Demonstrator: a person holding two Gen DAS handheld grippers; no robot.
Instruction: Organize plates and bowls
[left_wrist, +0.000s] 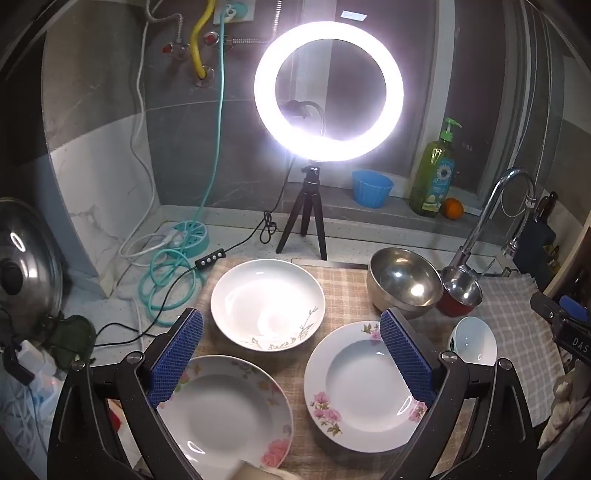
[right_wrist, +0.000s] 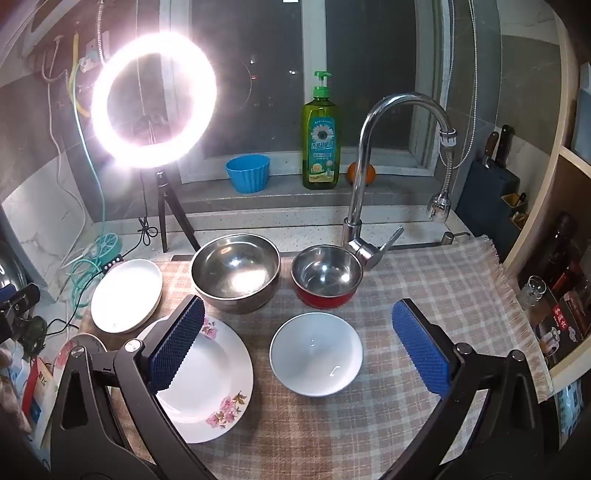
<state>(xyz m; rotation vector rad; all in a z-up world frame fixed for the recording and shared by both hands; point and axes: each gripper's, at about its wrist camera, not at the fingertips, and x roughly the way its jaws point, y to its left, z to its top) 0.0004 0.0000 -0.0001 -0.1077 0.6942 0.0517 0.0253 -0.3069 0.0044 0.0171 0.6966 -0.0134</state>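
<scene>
Ahead of left gripper (left_wrist: 291, 354): three plates lie close together on the checked cloth (left_wrist: 347, 291), narrow strips between them.
Beyond: ring light tripod (left_wrist: 304, 221) blocks the back.
Ahead of right gripper (right_wrist: 299, 347): white bowl (right_wrist: 316, 354) between the wide jaws.
Right of it: bare cloth, free.
Behind: steel bowl (right_wrist: 236, 271), red bowl (right_wrist: 327, 277), faucet (right_wrist: 369, 147).

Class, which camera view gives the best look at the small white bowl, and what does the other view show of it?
The right wrist view: the small white bowl sits near the middle, whole rim and inside visible, on the checked cloth. In the left wrist view the small white bowl lies far right, partly cut off by the tool finger.
</scene>
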